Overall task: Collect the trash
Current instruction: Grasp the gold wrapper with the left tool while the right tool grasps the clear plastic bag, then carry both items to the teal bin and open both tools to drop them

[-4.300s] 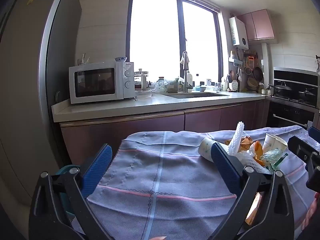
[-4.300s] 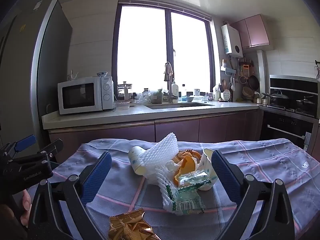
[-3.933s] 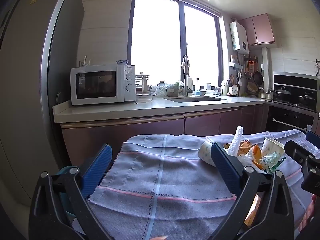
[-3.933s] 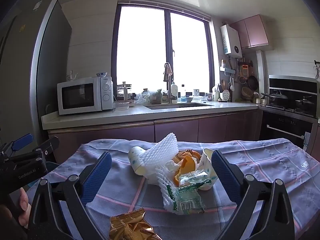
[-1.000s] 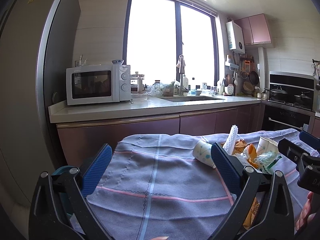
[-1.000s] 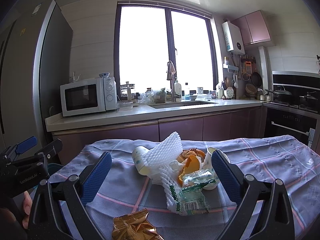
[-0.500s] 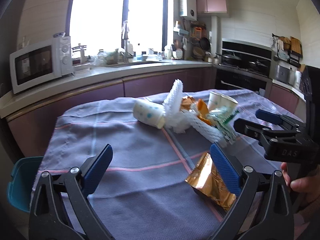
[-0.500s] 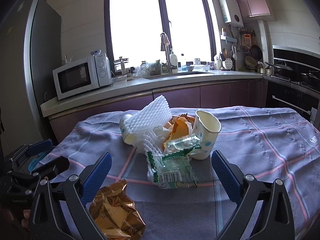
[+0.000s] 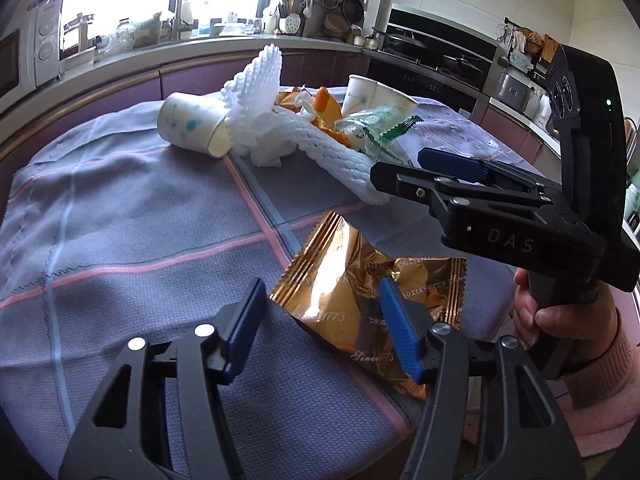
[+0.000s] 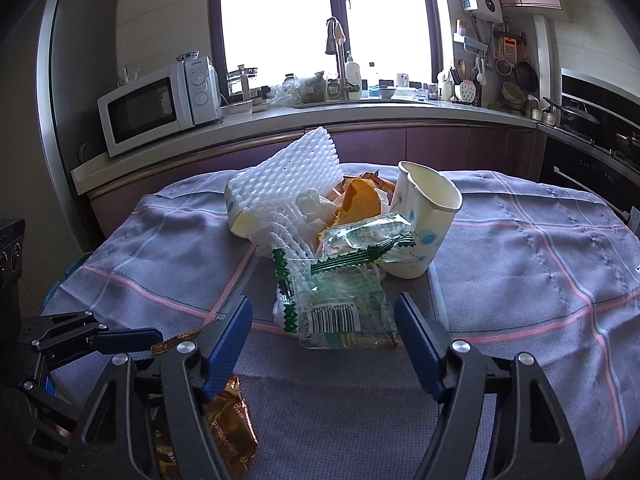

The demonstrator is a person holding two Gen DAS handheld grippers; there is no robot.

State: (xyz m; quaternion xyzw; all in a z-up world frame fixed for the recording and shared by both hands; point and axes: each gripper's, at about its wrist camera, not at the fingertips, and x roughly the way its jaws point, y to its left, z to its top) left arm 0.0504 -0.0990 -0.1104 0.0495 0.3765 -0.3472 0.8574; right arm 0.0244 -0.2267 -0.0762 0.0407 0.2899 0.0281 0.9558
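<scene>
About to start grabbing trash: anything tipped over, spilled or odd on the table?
One paper cup lies on its side beside the white foam net; the other cup stands upright with a dented rim. A crumpled gold wrapper lies apart. No spill shows.

Blown-out window (image 10: 320, 12) backlight, sharp focus, heavy fisheye vignetting

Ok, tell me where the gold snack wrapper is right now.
The gold snack wrapper lies flat on the tablecloth at the near edge, between the left gripper fingers, nearer than the trash pile's foam net.
</scene>
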